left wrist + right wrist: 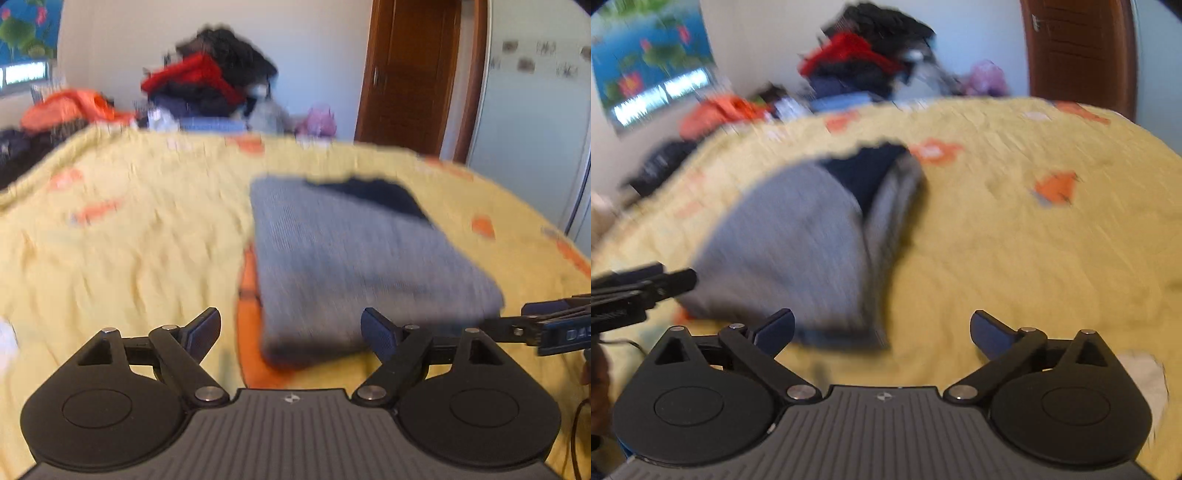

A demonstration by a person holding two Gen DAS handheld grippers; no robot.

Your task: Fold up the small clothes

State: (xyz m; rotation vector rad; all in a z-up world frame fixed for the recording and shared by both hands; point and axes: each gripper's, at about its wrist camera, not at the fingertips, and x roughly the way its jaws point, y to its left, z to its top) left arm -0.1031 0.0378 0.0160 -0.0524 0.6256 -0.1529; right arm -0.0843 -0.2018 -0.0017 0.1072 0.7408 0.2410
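Both grippers are hovering with fingers spread apart, gripping nothing. The folded grey garment (354,258) is lying on the yellow bed (129,240), centre frame, long axis running away, nearer the left gripper (291,328) than the right gripper (882,330).

Both views blurred. My left tongs (291,332) gape wide, nothing between them; the folded grey garment (362,251) sits just ahead on the yellow bed cover (129,240). Left of the garment I see bare cover, open passage. My right tongs (882,332) also spread, garment ahead-left, bare cover to the right. Clothes pile (210,81) blocks the far edge. Something white (1148,376) lies near my right tongs.
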